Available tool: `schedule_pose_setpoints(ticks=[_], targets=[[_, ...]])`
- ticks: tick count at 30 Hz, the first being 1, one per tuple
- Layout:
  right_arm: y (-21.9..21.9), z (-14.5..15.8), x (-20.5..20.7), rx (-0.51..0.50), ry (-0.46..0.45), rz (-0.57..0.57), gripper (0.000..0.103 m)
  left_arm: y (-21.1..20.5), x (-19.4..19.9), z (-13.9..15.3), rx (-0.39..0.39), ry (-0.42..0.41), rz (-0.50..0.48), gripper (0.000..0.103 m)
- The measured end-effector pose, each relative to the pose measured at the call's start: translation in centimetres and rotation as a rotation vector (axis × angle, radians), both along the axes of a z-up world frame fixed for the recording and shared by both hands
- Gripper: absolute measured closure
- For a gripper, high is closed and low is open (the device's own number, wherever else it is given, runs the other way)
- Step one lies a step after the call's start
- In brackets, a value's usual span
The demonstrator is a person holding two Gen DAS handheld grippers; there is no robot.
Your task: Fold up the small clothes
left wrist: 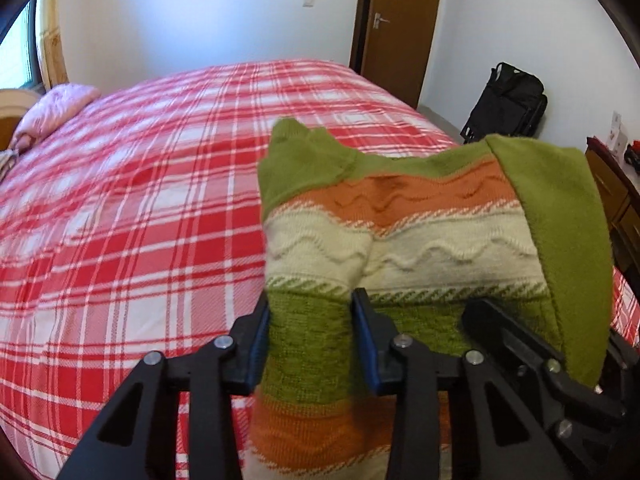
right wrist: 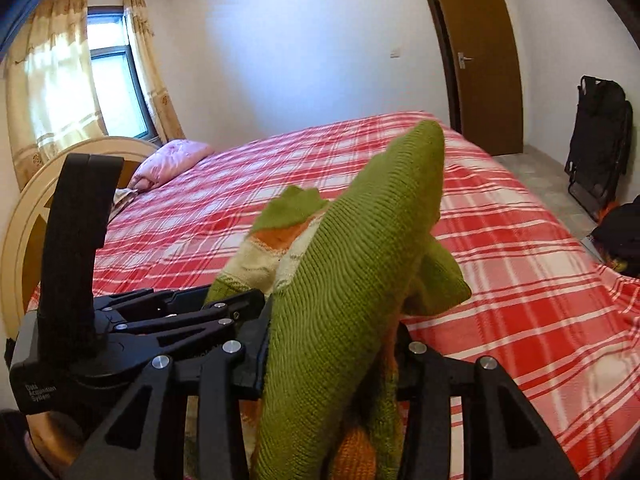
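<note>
Both grippers clamp one knitted sweater (left wrist: pixel 400 236), lifted above the bed (left wrist: pixel 120 200). On the left, the left gripper (left wrist: pixel 310 336) pinches a green striped fold between its blue pads. Beside it, the right gripper (right wrist: pixel 332 344) is closed on the sweater's plain green part. A pink pillow (right wrist: pixel 168 160) lies by the headboard; a black bag (left wrist: pixel 508 100) stands far right, near the door (left wrist: pixel 400 28).

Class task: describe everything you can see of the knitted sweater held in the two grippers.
The sweater is a small knit with green, orange and cream bands and raised wavy lines. It is held up above the red plaid bed, bunched and partly doubled over. The left gripper and right gripper each clamp its fabric.
</note>
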State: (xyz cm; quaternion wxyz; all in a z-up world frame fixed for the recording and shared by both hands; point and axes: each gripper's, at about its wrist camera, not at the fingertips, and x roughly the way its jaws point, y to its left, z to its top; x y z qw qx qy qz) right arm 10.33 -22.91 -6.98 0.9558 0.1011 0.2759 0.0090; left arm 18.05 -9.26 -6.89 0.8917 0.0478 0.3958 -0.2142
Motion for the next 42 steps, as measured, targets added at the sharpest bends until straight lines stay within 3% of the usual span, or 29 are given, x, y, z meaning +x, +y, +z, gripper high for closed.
schedule_pose_setpoints(ticks=[2, 4, 5, 6, 9, 11, 13, 16, 18, 20, 21, 22, 25, 32, 34, 35, 37, 38, 39, 40, 42], targets=[[-1.1, 0.1, 0.0, 0.003, 0.001, -0.019, 0.061, -1.2, 0.2, 0.1, 0.0, 0.001, -0.007, 0.068], [-2.2, 0.3, -0.2, 0.0, -0.003, -0.044, 0.063, -2.4, 0.4, 0.1, 0.01, -0.006, -0.008, 0.076], [-2.7, 0.3, -0.2, -0.006, -0.006, -0.052, 0.065, -3.1, 0.5, 0.1, 0.013, -0.011, -0.014, 0.08], [-3.3, 0.4, -0.3, -0.019, -0.011, -0.065, 0.074, -3.7, 0.6, 0.1, 0.01, -0.01, -0.024, 0.083], [-5.8, -0.1, 0.1, -0.005, 0.052, -0.056, 0.075, -6.1, 0.8, -0.1, 0.008, 0.008, -0.054, 0.082], [-7.3, -1.2, 0.0, 0.056, 0.1, -0.049, 0.075, -6.7, 1.3, -0.8, -0.03, 0.068, -0.069, 0.071], [-9.0, -2.5, -0.6, 0.159, 0.118, -0.041, 0.074, -6.2, 1.6, -1.1, -0.101, 0.131, -0.082, 0.049], [-11.6, -4.0, -1.8, 0.331, 0.111, -0.07, 0.064, -5.1, 2.2, -1.3, -0.202, 0.19, -0.117, 0.046], [-13.2, -4.4, -2.7, 0.424, 0.095, -0.105, 0.059, -4.6, 2.6, -1.2, -0.209, 0.202, -0.119, 0.046], [-14.6, -4.8, -3.8, 0.511, 0.063, -0.122, 0.044, -3.6, 2.6, -0.9, -0.227, 0.2, -0.103, 0.043], [-14.9, -5.0, -4.2, 0.543, 0.054, -0.125, 0.029, -3.1, 2.7, -0.8, -0.233, 0.197, -0.092, 0.028], [-15.2, -5.3, -4.5, 0.574, 0.049, -0.128, 0.024, -2.4, 2.9, -0.6, -0.251, 0.188, -0.075, 0.014], [-15.0, -6.1, -3.6, 0.607, 0.079, -0.116, 0.024, -1.4, 3.6, -1.0, -0.285, 0.193, -0.043, 0.009], [-12.9, -7.9, 1.8, 0.545, 0.205, -0.065, 0.024, -3.1, 5.4, -6.5, -0.282, 0.411, -0.053, 0.009], [-12.7, -7.9, 2.6, 0.524, 0.178, -0.065, 0.024, -3.6, 4.9, -6.3, -0.265, 0.376, -0.06, 0.009], [-12.4, -7.9, 3.0, 0.51, 0.172, -0.057, 0.025, -3.9, 4.8, -6.3, -0.253, 0.37, -0.068, 0.009], [-11.7, -8.1, 4.3, 0.482, 0.186, -0.015, 0.063, -4.6, 4.8, -6.3, -0.23, 0.357, -0.072, 0.009], [-11.4, -8.3, 4.8, 0.491, 0.198, -0.007, 0.063, -5.0, 4.8, -6.3, -0.221, 0.347, -0.073, 0.009], [-11.3, -8.2, 4.9, 0.476, 0.196, -0.017, 0.064, -5.4, 4.6, -6.2, -0.209, 0.331, -0.08, 0.018], [-10.7, -7.7, 5.0, 0.432, 0.191, -0.017, 0.067, -5.9, 4.3, -6.1, -0.198, 0.317, -0.103, 0.029], [-9.3, -6.1, 4.8, 0.33, 0.158, 0.0, 0.069, -6.3, 3.8, -5.7, -0.165, 0.27, -0.112, 0.037]])
